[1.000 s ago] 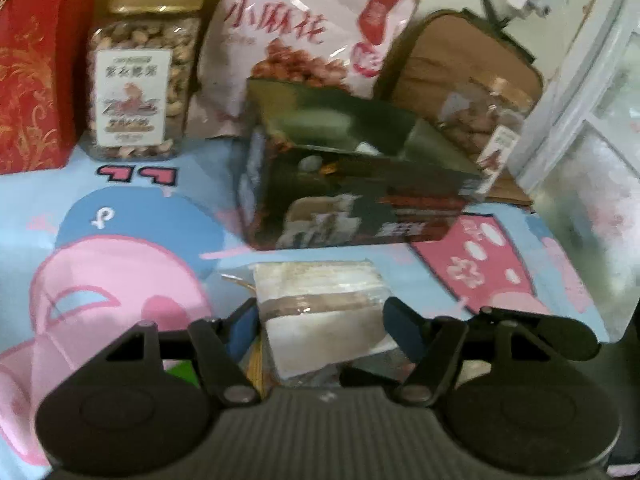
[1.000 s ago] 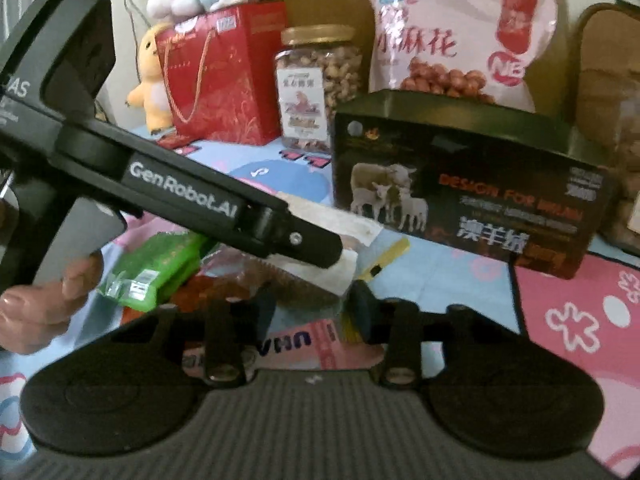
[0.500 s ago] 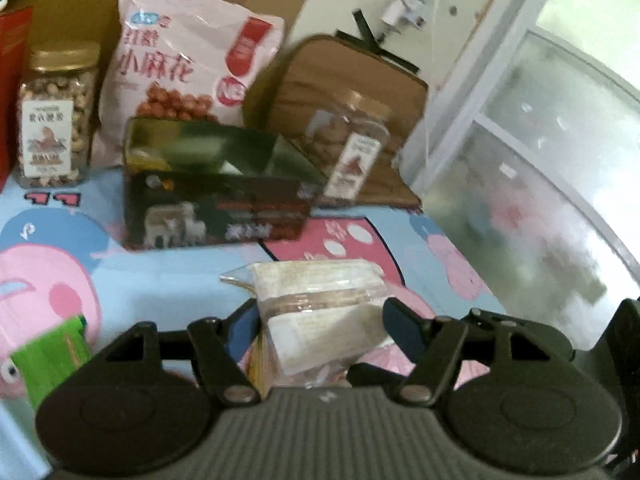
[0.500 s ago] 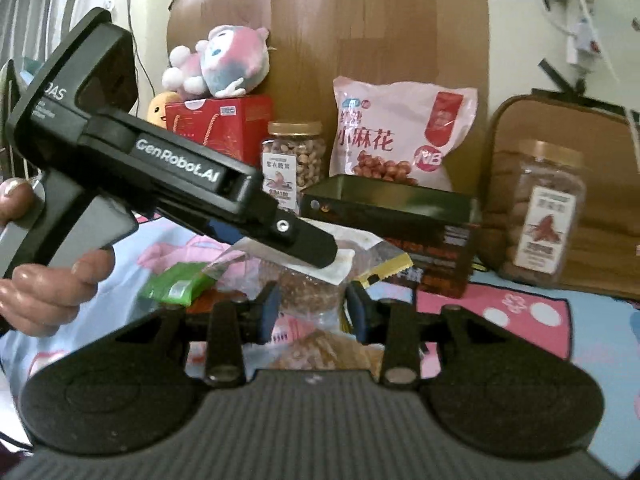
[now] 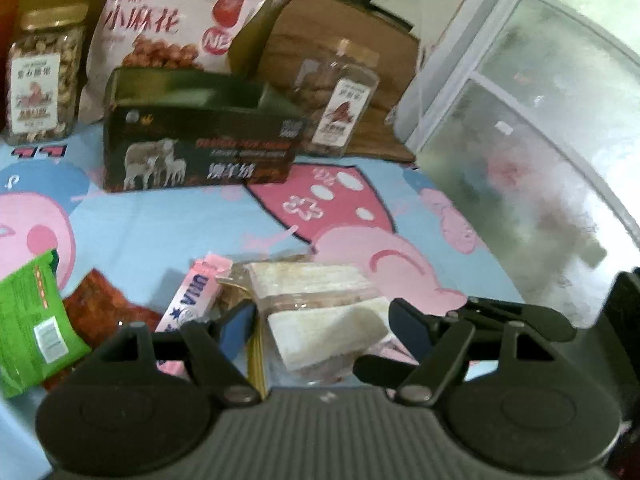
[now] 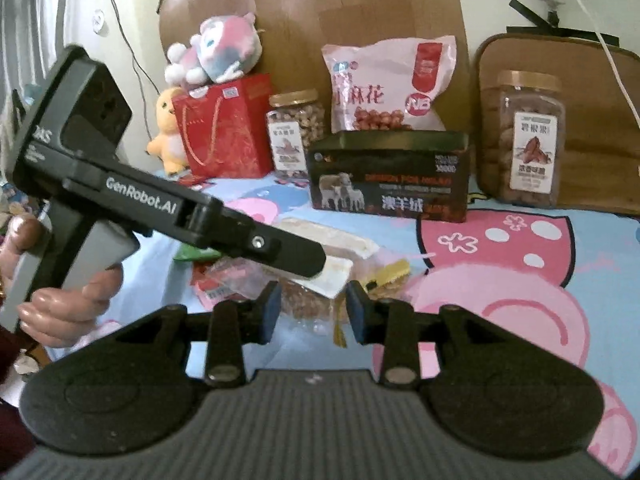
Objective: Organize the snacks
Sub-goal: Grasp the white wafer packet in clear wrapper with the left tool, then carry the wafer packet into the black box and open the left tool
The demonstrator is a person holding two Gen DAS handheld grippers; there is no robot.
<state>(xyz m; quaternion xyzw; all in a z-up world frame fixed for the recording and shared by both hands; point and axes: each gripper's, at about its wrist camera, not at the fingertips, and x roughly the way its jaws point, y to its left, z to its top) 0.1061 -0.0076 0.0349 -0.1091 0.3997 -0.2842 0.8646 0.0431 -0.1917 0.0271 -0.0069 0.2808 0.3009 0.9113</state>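
Blue-and-pink cartoon cloth [image 5: 168,220] is seen bare between the dark open-topped box [image 5: 196,152] and the near snack pile. A clear-wrapped pastry packet [image 5: 320,320] is clamped by the left gripper [image 5: 322,326] above that pile. The right gripper [image 6: 312,312] is held parted, gripping nothing.

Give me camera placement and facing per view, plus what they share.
Left wrist: sits on the left gripper, looking forward over its fingers, which straddle a clear-wrapped beige snack pack, toward the open dark green sheep-print box.
Right wrist: sits on the right gripper, facing the same back wall; the left gripper and the hand holding it show at left.
Shared: the box, pink snack bag, both clear jars, cartoon-print cloth.
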